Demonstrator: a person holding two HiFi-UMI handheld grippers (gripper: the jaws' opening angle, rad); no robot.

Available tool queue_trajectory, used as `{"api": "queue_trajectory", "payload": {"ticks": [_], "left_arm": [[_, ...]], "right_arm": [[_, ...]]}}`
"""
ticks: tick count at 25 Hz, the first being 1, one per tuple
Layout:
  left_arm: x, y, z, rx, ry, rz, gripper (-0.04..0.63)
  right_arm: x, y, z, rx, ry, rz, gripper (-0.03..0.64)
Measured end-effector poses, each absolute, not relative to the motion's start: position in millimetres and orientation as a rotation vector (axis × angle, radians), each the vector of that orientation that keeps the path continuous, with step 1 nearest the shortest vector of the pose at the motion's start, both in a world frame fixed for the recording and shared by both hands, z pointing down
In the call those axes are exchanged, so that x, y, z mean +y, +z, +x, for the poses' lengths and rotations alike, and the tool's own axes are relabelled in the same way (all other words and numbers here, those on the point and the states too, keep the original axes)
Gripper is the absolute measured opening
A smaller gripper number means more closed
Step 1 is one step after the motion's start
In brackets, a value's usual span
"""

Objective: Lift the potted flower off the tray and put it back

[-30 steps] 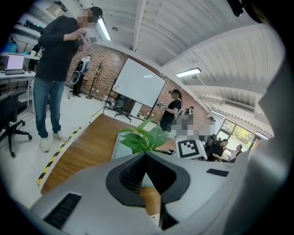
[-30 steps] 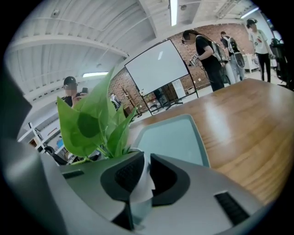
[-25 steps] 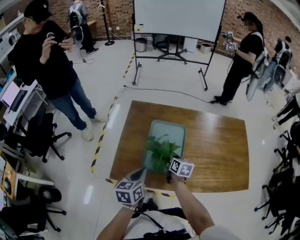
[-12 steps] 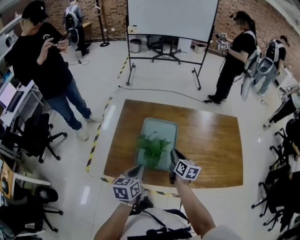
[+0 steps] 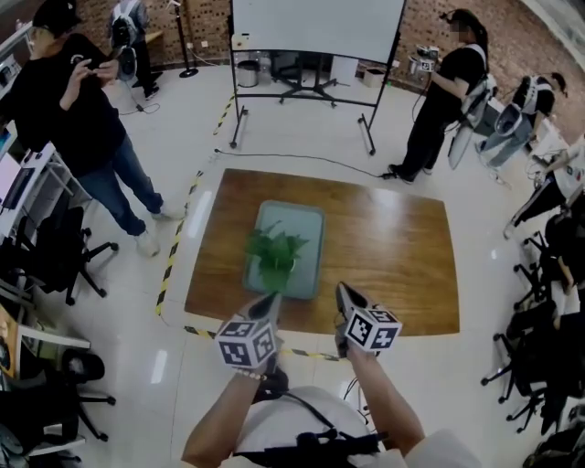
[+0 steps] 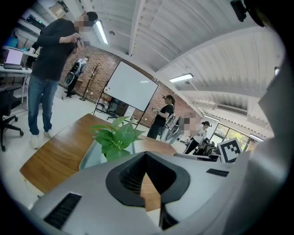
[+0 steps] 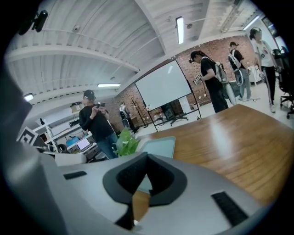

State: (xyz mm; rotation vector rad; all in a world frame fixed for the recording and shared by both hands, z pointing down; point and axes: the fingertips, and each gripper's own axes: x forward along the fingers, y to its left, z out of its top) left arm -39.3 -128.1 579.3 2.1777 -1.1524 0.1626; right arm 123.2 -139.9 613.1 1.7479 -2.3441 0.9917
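left hand-held gripper [image 5: 270, 300]: grey moulded shell, dark ribbed pads. its jaws are drawn together at the tips, and only a small diamond-shaped hollow shows behind them with bare wood seen through it. it holds nothing. it sits low over the near edge of the worktop [image 5: 393, 260], tips just short of the tray [image 5: 306, 228].

right hand-held gripper [image 5: 341, 291]: same build. its jaws likewise meet at the tips and are empty. it is near the tray's near right corner, not touching it. each gripper carries a white cube with black square markers behind the jaws.

worktop: rectangular, brown wood grain, glossy, with light glare across it.

tray: rounded rectangle, pale grey-green, smooth with a raised rim. it lies left of centre on the worktop.

potted flower [image 5: 274, 251]: stands on the tray's near left part, clear of both grippers. it is a loose clump of broad, pointed, bright green leaves. the pot is hidden under the foliage.

floor: pale shiny tile, with yellow-black striped tape [image 5: 174, 260] along the worktop's left side.

far: whiteboard [image 5: 315, 23] on a wheeled frame, brick wall, and people standing.
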Motion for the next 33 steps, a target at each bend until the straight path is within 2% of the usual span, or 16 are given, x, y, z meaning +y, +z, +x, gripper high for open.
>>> {"api": "queue_trajectory", "payload": {"ticks": [12, 33], "left_arm": [[-70.6, 577.1, 2.1, -1.121, 0.141, 2.187, -0.004], [-50.8, 570.8, -11.1, -1.173, 0.116, 2.177, -0.003]], "right_arm": [[-64.3, 626.6, 133.7, -2.335, 1.032, 1.68, 0.0], [-52.0, 597.1, 127.6, -2.394, 0.916, 1.659, 0.0]]}}
